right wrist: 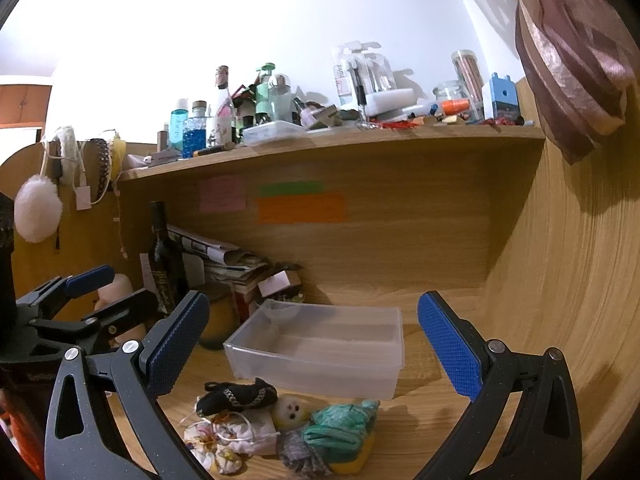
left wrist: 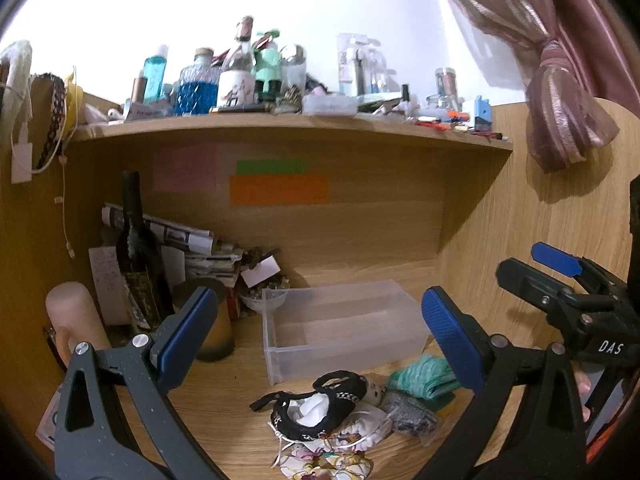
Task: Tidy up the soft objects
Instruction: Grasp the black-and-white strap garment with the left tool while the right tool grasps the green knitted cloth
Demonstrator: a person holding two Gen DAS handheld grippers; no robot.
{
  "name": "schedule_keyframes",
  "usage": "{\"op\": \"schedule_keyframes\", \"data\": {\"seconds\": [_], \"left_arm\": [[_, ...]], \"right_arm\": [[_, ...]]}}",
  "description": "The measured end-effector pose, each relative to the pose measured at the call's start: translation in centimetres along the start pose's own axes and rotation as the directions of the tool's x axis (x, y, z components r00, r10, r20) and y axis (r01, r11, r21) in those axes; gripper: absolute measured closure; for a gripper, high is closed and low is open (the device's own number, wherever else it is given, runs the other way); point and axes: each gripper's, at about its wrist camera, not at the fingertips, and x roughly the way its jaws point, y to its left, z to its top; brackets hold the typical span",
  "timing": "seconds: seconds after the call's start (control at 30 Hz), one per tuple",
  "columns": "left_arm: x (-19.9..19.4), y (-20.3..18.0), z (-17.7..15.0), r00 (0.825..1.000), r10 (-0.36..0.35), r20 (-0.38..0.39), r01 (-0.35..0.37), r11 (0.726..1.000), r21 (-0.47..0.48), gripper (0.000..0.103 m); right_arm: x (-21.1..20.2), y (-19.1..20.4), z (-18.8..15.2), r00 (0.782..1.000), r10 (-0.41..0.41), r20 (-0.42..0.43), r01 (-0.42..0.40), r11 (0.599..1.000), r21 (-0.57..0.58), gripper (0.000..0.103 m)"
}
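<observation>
A pile of soft objects lies on the wooden desk in front of an empty clear plastic box (left wrist: pixel 340 326) (right wrist: pixel 320 344). The pile holds a black pouch with chain trim (left wrist: pixel 320 404) (right wrist: pixel 240 396), a floral drawstring bag (left wrist: pixel 332 452) (right wrist: pixel 224 440), a green cloth (left wrist: pixel 420 376) (right wrist: pixel 340 424), a grey knit piece (left wrist: pixel 412 412) (right wrist: pixel 300 452) and a small pale plush face (right wrist: pixel 290 410). My left gripper (left wrist: pixel 316 340) is open and empty above the pile. My right gripper (right wrist: pixel 316 344) is open and empty, also over the pile. The right gripper shows at the right of the left wrist view (left wrist: pixel 560 276).
A dark wine bottle (left wrist: pixel 136 256) (right wrist: pixel 162 260), stacked papers (left wrist: pixel 192 240), a candle jar (left wrist: pixel 212 320) and a pale cylinder (left wrist: pixel 72 320) crowd the desk's left. A cluttered shelf (left wrist: pixel 280 126) runs overhead. A pink curtain (left wrist: pixel 560 92) hangs at right.
</observation>
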Motion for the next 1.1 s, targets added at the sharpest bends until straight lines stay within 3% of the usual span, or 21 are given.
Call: {"op": "schedule_keyframes", "data": {"seconds": [0.1,0.17,0.37,0.53,0.7,0.87,1.0,1.1], "left_arm": [[0.8,0.7,-0.4,1.0,0.014,-0.025,-0.014,1.0,-0.012,0.007],[1.6,0.9,-0.7,0.998,0.012,-0.058,-0.013,1.0,-0.013,0.02],[4.4,1.9,-2.6,0.983,-0.019,-0.184,0.013,0.999,-0.035,0.028],[6.6,1.7,-4.9,0.954,-0.091,-0.285,0.069,0.994,-0.085,0.029],[8.2,0.2,-6.9,0.924,-0.133,-0.358,0.113,0.991,-0.077,0.031],[10.1,-0.9,-8.7,0.891,-0.148,-0.43,0.136,0.989,-0.058,0.045],[11.6,-0.7,-9.7,0.862,-0.174,-0.476,0.152,0.985,-0.085,0.057],[12.5,-0.3,-10.2,0.846,-0.204,-0.493,0.167,0.979,-0.118,0.067]], "right_arm": [[0.7,-0.7,-0.6,1.0,-0.01,-0.029,0.011,1.0,0.01,0.0],[1.6,-1.5,-1.2,0.997,-0.013,-0.071,0.015,1.0,0.026,0.001],[3.4,-2.8,-3.0,0.983,-0.009,-0.181,0.021,0.997,0.068,0.015],[4.5,-3.0,-4.7,0.965,0.004,-0.261,0.018,0.997,0.081,0.016],[5.9,-2.7,-6.6,0.939,0.036,-0.342,-0.005,0.996,0.092,0.016],[7.4,-2.4,-8.6,0.902,0.041,-0.429,-0.009,0.997,0.078,0.016],[8.1,-3.0,-9.4,0.886,0.044,-0.462,-0.003,0.996,0.089,0.016],[8.7,-3.3,-9.7,0.875,0.051,-0.481,-0.005,0.995,0.096,0.028]]}}
